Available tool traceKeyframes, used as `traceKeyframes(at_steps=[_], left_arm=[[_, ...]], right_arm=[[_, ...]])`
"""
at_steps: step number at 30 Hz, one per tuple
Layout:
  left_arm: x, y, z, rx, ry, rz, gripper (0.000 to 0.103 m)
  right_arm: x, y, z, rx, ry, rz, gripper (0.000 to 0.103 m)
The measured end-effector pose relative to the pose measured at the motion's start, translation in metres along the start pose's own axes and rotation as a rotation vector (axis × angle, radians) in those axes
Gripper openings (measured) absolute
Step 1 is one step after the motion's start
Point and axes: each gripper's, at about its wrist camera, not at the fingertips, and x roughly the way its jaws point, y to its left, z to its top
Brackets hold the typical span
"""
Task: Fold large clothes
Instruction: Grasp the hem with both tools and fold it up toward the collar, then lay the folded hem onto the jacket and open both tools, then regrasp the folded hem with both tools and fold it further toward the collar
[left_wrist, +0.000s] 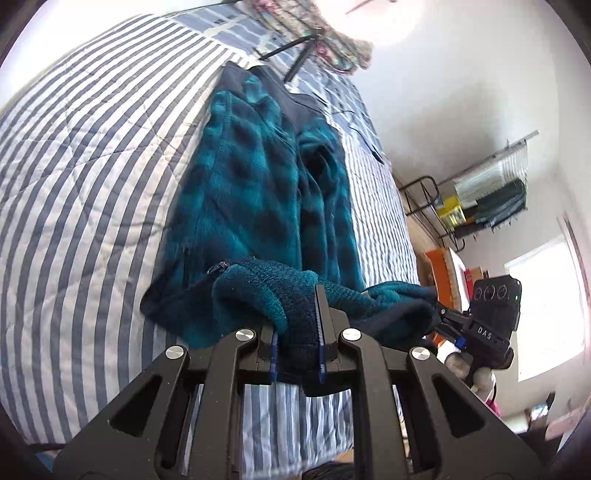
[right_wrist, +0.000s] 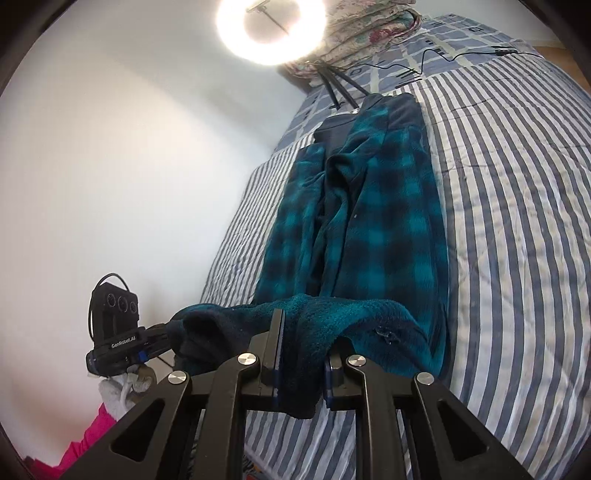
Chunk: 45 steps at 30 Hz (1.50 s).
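Clearly, your 2 grippers shared the near hem of the fleece (left_wrist: 258, 177), which lay stretched along the bed (left_wrist: 85, 155) with its long axis running straight away from both sets of jaws toward its dark collar end. Your left gripper (left_wrist: 297, 332) was clenched on a thick bunch of the hem at 1 corner; your right gripper (right_wrist: 301, 354) pinched the other corner, jaws narrow with fleece pressed between the pads. Neither hand sat nearer. I judged the fold would carry the hem forward along that axis.
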Motion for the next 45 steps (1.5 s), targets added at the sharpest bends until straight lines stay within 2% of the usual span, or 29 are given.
traceKeyframes(at_steps=[7,14,18,20,21,22,23,25,28,31,32,35,38,41,43,45], left_arm=[[0.04,0.021,0.027,-0.075,0.013,0.025,0.013],[0.071,0.04,0.033,-0.114,0.036,0.028,0.014],[0.073,0.042,0.036,-0.139,0.051,-0.002,0.024],[0.071,0.043,0.04,-0.164,0.06,-0.043,0.042],[0.068,0.044,0.042,-0.179,0.059,-0.064,0.046],[0.065,0.044,0.044,-0.186,0.055,-0.075,0.056],[0.06,0.045,0.046,-0.194,0.043,-0.087,0.061],[0.05,0.045,0.049,-0.2,0.024,-0.11,0.062],[0.034,0.045,0.055,-0.197,0.001,-0.136,0.062],[0.015,0.044,0.058,-0.122,-0.031,-0.082,0.062],[0.011,0.045,0.057,-0.095,-0.036,-0.054,0.062],[0.01,0.052,0.047,-0.043,-0.001,-0.007,0.062],[0.02,0.058,0.034,0.015,0.046,0.034,0.062],[0.033,0.063,0.02,0.044,0.082,0.076,0.062],[0.04,0.066,0.015,0.044,0.093,0.082,0.062],[0.041,0.065,0.012,0.059,0.085,0.089,0.057]], right_arm=[[0.036,-0.023,0.033,0.052,0.021,-0.044,0.014],[0.06,-0.051,0.039,0.133,0.053,-0.008,0.015],[0.065,-0.064,0.039,0.188,0.06,0.038,0.021],[0.063,-0.068,0.04,0.214,0.064,0.068,0.03],[0.061,-0.069,0.04,0.223,0.067,0.081,0.033],[0.057,-0.071,0.04,0.236,0.063,0.11,0.042],[0.052,-0.072,0.04,0.243,0.054,0.132,0.057],[0.04,-0.076,0.042,0.261,0.016,0.183,0.078],[0.01,-0.081,0.045,0.263,-0.053,0.234,0.078],[-0.011,-0.078,0.042,0.196,-0.076,0.183,0.073],[-0.016,-0.074,0.038,0.151,-0.066,0.151,0.071],[-0.017,-0.067,0.023,0.052,-0.011,0.068,0.057],[-0.004,-0.065,0.006,0.008,0.052,0.023,0.05],[0.008,-0.064,-0.005,-0.036,0.103,-0.036,0.05],[0.01,-0.064,-0.011,-0.058,0.109,-0.062,0.05],[0.012,-0.063,-0.011,-0.061,0.103,-0.071,0.05]])
